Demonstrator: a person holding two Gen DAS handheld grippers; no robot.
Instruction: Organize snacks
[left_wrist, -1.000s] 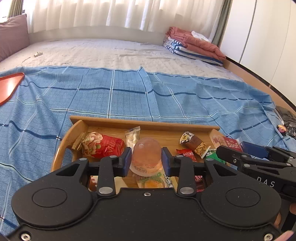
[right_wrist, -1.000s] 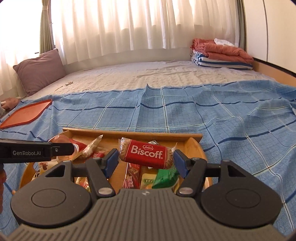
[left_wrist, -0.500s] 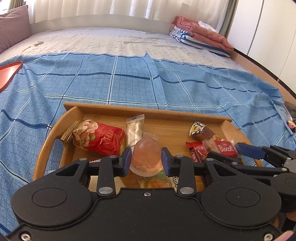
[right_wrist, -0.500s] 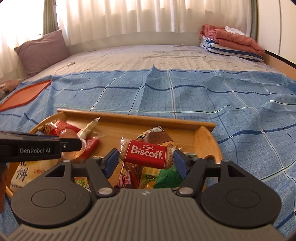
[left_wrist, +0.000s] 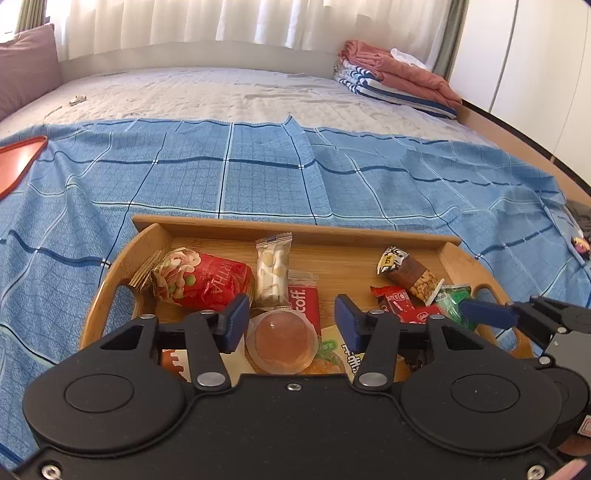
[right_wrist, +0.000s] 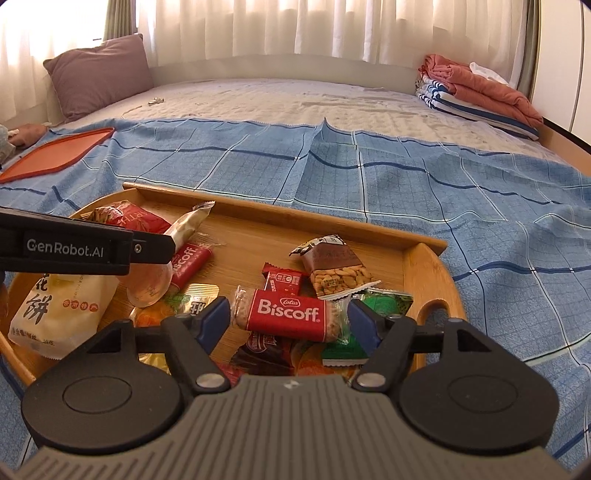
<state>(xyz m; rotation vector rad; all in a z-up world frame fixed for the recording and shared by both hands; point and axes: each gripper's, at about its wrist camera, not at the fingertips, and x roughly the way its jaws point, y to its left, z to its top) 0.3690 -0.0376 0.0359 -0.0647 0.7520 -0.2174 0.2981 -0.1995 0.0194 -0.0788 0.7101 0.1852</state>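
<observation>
Release step. Jelly cup lies in wooden tray, between opening jaws of left hand-held gripper, pads clear. Biscoff pack likewise freed in tray under right hand-held gripper, jaws opening. Next: lift away cleanly. Tray sits on blue checked bedspread; folded blankets at 1 o'clock.

Sunlit white curtains, bed, purple pillow, folded blankets

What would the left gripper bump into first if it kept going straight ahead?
Probably the jelly cup, lying right between the opening jaws of the left gripper with gaps on both sides. Past it lies a red Biscoff packet in the wooden tray. Depth is hard to judge.
</observation>
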